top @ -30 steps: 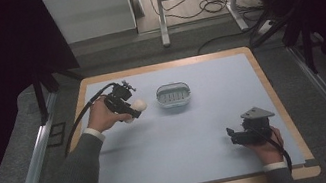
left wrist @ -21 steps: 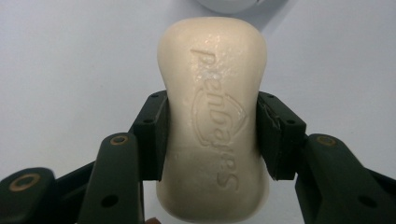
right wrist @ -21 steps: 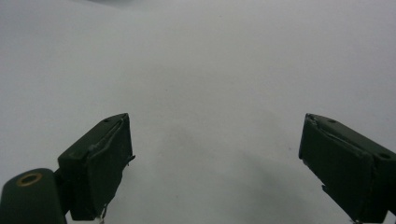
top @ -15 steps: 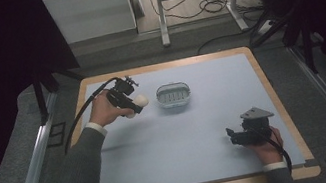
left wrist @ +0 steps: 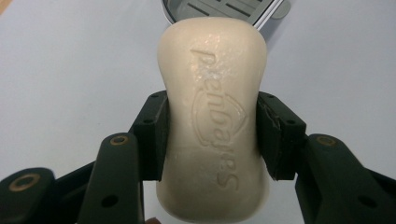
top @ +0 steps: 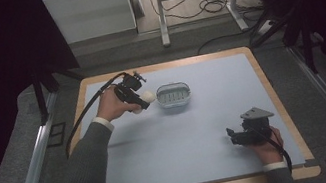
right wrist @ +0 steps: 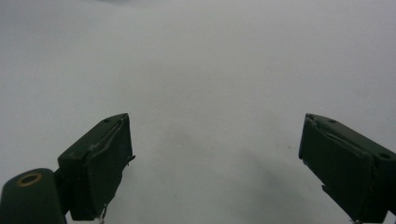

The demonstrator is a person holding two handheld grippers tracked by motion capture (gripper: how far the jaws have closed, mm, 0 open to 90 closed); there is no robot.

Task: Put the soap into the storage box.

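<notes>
Soap bar (left wrist: 214, 121) clamped across its middle between the left gripper (top: 137, 97) jaws, held above the bench (top: 183, 133) just beside the soap dish (top: 174, 95). Embossed lettering legible in the left gripper view, a pale blob from high. Right gripper (top: 245, 134) jaws spread wide, empty, low over bare bench.

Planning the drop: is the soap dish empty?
Empty as far as visible: soap dish shows a bare slotted insert; the soap bar is clamped in the left gripper.
</notes>
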